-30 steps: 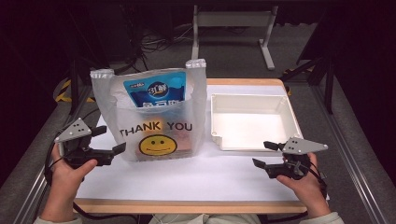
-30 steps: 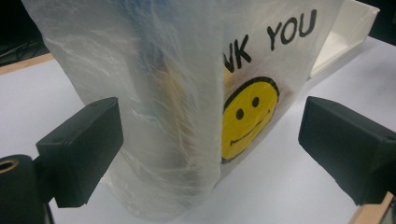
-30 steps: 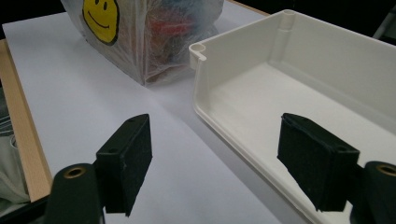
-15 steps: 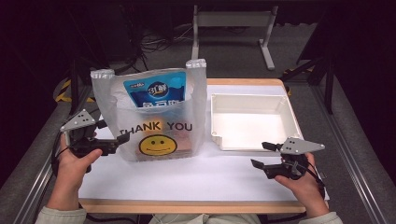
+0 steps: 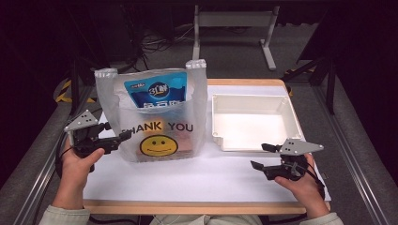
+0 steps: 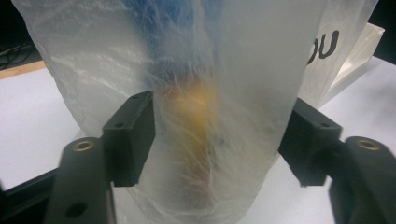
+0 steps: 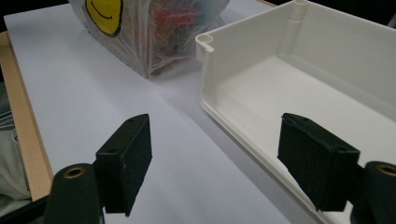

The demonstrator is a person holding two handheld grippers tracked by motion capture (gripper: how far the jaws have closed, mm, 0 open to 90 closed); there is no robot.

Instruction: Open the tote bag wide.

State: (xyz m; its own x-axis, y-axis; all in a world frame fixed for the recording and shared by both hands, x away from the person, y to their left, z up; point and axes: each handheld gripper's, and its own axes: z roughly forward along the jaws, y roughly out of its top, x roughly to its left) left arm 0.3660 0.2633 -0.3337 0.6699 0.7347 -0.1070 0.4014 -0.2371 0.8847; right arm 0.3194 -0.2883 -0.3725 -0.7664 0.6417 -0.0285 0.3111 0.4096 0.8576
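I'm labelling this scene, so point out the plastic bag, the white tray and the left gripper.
plastic bag [image 5: 155, 145], high view, on its smiley face.
white tray [image 5: 213, 119], high view, on its left wall.
left gripper [image 6: 217, 140], left gripper view, midway between its fingertips.

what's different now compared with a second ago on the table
The left gripper has moved up the table's left side to the plastic bag; its jaws now straddle the bag's side and have just been closing a little, though whether the pads press on it can't be told. The right gripper, the white tray and the bag stayed put.
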